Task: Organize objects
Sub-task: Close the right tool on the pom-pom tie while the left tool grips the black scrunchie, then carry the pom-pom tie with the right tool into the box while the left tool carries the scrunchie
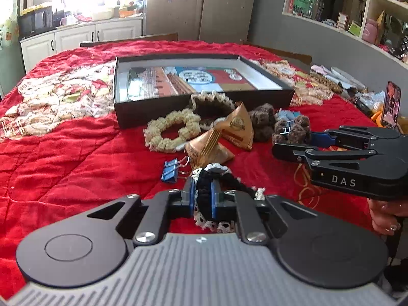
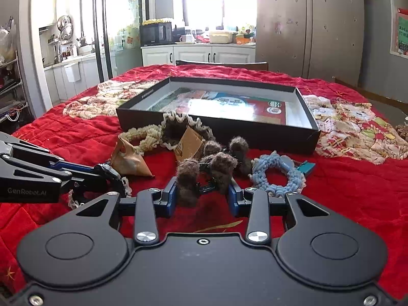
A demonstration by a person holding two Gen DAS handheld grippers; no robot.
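My left gripper [image 1: 202,197] is shut on a black scrunchie with white lace trim [image 1: 205,178], pinched between its blue pads just above the red quilt. In the right wrist view that gripper [image 2: 114,178] comes in from the left with the lace [image 2: 74,200] hanging below it. My right gripper [image 2: 202,196] is shut on a brown furry pompom hair tie [image 2: 220,168], with a pompom against each blue pad. From the left wrist camera, the right gripper [image 1: 293,142] reaches in from the right onto the same brown tie [image 1: 293,130]. A shallow black box [image 1: 204,108] lies open behind the pile.
A cream scrunchie [image 1: 168,132], a brown lace-edged scrunchie [image 1: 211,104], two gold pyramid packets [image 1: 209,148], a blue binder clip [image 1: 170,172] and a light blue scrunchie [image 2: 278,176] lie on the quilt. A phone [image 1: 391,104] stands at the right edge. A hand [image 1: 385,216] holds the right gripper.
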